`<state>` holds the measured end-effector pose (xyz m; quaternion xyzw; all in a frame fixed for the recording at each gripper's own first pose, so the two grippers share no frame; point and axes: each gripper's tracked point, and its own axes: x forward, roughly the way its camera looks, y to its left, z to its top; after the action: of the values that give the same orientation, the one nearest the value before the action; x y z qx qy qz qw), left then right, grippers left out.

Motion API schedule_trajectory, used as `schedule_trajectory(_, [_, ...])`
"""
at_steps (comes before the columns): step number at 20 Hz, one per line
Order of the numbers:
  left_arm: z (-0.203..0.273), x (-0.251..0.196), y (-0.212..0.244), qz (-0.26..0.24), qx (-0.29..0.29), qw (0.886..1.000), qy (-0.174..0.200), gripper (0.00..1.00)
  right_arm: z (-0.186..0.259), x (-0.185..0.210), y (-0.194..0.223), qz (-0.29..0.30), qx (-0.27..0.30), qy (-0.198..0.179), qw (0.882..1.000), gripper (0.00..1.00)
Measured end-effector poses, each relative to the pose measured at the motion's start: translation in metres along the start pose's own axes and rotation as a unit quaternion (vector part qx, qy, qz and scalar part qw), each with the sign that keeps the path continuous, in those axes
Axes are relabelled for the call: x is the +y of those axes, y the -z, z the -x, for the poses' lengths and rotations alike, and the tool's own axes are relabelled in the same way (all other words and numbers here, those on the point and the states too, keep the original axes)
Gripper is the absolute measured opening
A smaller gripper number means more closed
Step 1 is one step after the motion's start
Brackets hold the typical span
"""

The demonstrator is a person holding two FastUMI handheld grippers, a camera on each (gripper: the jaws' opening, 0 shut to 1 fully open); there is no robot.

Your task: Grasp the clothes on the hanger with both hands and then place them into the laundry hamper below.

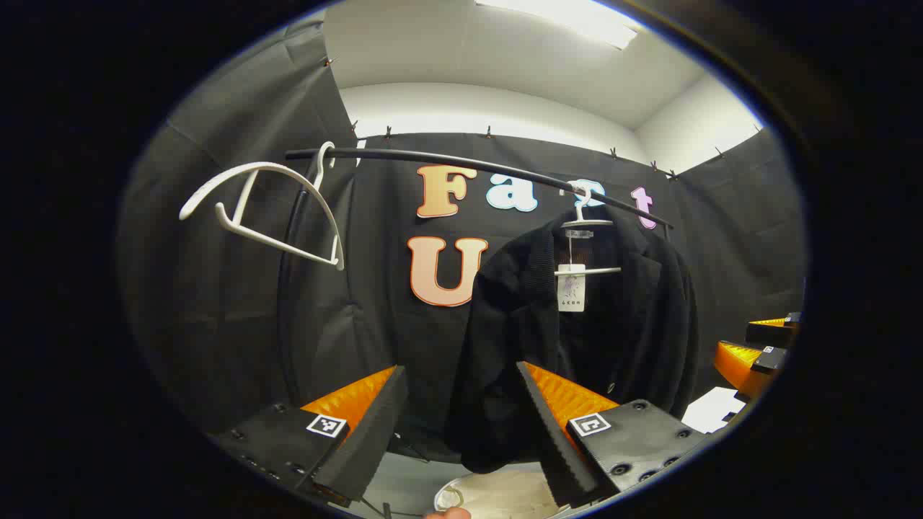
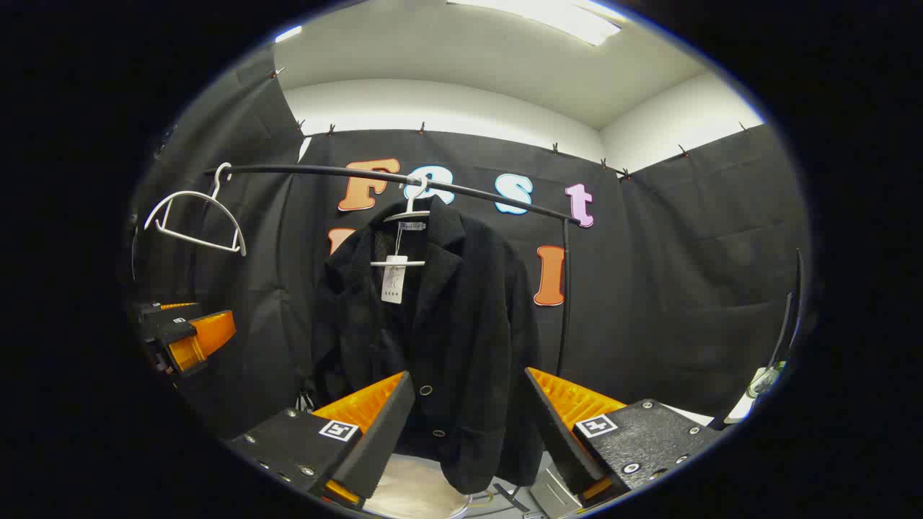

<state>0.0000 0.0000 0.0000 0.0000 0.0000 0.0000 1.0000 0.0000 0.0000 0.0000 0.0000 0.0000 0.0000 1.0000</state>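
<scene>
Black buttoned jacket (image 2: 440, 346): being hung vertically at frame centre, open front facing the camera.
Left gripper (image 1: 461, 425): being held released.
Right gripper (image 2: 469, 425): being held released.

black jacket (image 2: 447, 339) hangs open-fronted on a white hanger (image 2: 408, 213); pale hamper (image 1: 497, 494) below.

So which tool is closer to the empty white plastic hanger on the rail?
The left tool, probably. In its view the empty white plastic hanger looks big, up to the left. From the right tool it looks smaller, beyond the black jacket.
</scene>
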Motion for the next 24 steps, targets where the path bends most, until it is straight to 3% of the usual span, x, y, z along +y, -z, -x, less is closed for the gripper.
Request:
schedule_trajectory(3, [-0.003,-0.003,-0.001,0.002,-0.001,1.000,0.006,0.96,0.001,-0.002,0.001,0.002,0.001,0.005,1.000,0.94])
schedule_trajectory(5, [-0.004,-0.004,-0.001,0.001,0.000,1.000,0.008,0.93,0.001,-0.003,0.001,0.001,0.002,0.009,1.000,0.94])
schedule_trajectory(6, [-0.004,-0.004,-0.001,0.001,-0.001,1.000,0.009,0.97,0.001,-0.003,0.002,-0.001,0.003,0.009,1.000,0.94])
schedule_trajectory(7, [-0.005,-0.004,-0.001,0.001,-0.001,1.000,0.009,0.93,0.001,-0.002,0.002,-0.002,0.004,0.010,1.000,0.94])
schedule_trajectory(12, [-0.002,0.001,-0.002,0.000,-0.002,1.000,0.009,0.93,0.003,0.001,0.003,-0.004,0.003,0.010,1.000,0.94])
schedule_trajectory(14, [-0.002,0.004,-0.001,0.002,-0.001,1.000,0.007,1.00,0.004,0.003,0.004,-0.004,0.005,0.009,1.000,0.94])
schedule_trajectory(16, [0.000,0.005,-0.001,0.005,-0.001,1.000,0.005,0.93,0.005,0.004,0.006,-0.002,0.008,0.007,1.000,0.94])
schedule_trajectory(21, [0.000,0.010,0.000,0.007,0.001,1.000,0.001,0.93,-0.007,0.018,0.013,-0.007,0.018,-0.007,1.000,0.94])
schedule_trajectory(22, [0.000,0.012,0.000,0.008,0.001,1.000,-0.001,0.97,-0.013,0.021,0.012,-0.009,0.018,-0.010,1.000,0.94])
schedule_trajectory(24, [0.001,0.016,0.001,0.010,0.000,1.000,-0.004,0.93,-0.027,0.029,0.012,-0.018,0.020,-0.016,1.000,0.93])
